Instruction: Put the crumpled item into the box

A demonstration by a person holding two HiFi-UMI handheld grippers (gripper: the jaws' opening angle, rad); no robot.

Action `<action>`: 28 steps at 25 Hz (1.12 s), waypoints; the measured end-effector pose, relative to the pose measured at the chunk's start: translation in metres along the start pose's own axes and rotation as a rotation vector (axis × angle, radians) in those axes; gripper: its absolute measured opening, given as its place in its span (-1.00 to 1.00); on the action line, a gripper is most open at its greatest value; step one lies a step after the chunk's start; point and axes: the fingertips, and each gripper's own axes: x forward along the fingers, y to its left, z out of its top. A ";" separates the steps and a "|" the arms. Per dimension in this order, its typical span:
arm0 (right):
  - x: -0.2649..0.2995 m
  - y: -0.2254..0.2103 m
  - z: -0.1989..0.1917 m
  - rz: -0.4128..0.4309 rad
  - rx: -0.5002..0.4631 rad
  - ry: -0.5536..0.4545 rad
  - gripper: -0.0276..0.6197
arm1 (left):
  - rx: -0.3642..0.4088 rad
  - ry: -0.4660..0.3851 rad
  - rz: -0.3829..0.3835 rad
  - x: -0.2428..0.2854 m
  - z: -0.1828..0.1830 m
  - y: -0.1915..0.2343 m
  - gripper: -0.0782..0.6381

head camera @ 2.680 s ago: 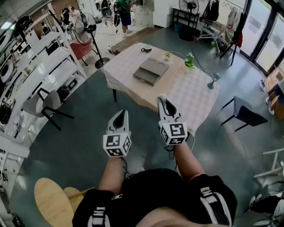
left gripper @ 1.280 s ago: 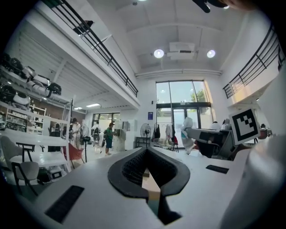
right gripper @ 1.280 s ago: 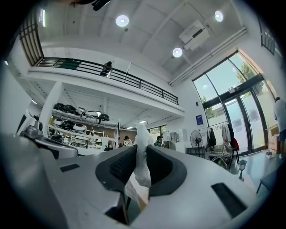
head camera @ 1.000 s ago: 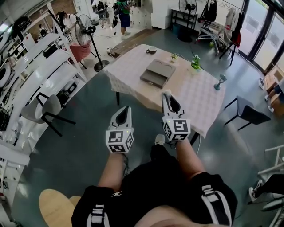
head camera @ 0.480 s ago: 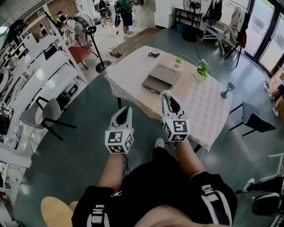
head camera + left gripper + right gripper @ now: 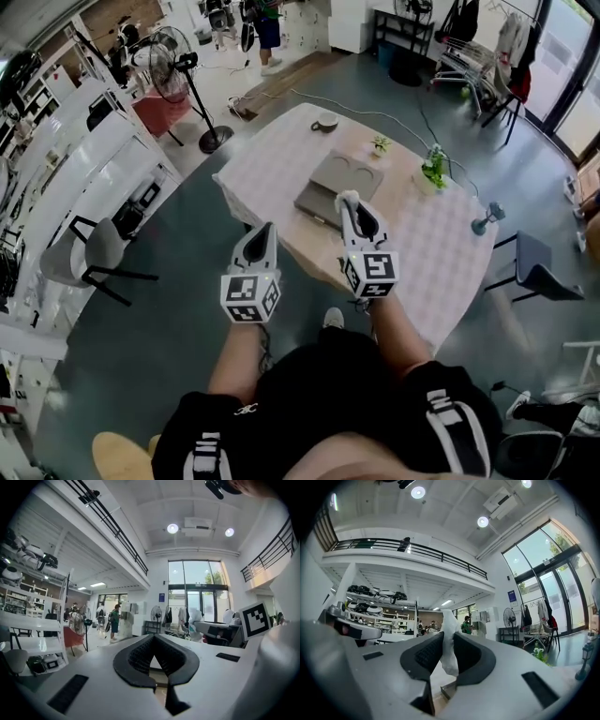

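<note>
Looks like the carry step: the white crumpled item (image 6: 449,644) is pinched in the right gripper (image 6: 349,202), the left gripper (image 6: 263,234) is closed on nothing, and the box (image 6: 334,184) on the table (image 6: 267,164) isn't reached yet, so lowering over it and letting go is probably what's called for next.

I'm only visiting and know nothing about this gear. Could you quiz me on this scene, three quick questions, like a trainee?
1. True or false: the left tongs hold something.
2. What do the right tongs grip? A) a spoon B) a white crumpled item C) a sponge
3. Fill in: the grey box lies on the ___.
Key: 1 false; 2 B; 3 table.
</note>
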 end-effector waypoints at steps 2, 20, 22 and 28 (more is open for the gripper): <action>0.024 -0.018 -0.001 0.000 -0.002 0.007 -0.70 | -0.004 0.007 0.003 0.030 0.003 0.005 -0.78; 0.134 -0.094 -0.019 0.019 -0.006 0.068 -0.70 | -0.004 0.048 -0.021 0.184 0.014 0.020 -0.78; 0.140 -0.097 -0.023 0.008 -0.007 0.078 -0.70 | 0.000 0.053 -0.029 0.189 0.014 0.021 -0.78; 0.154 -0.096 -0.032 0.008 -0.023 0.097 -0.70 | -0.002 0.053 -0.029 0.192 0.015 0.031 -0.78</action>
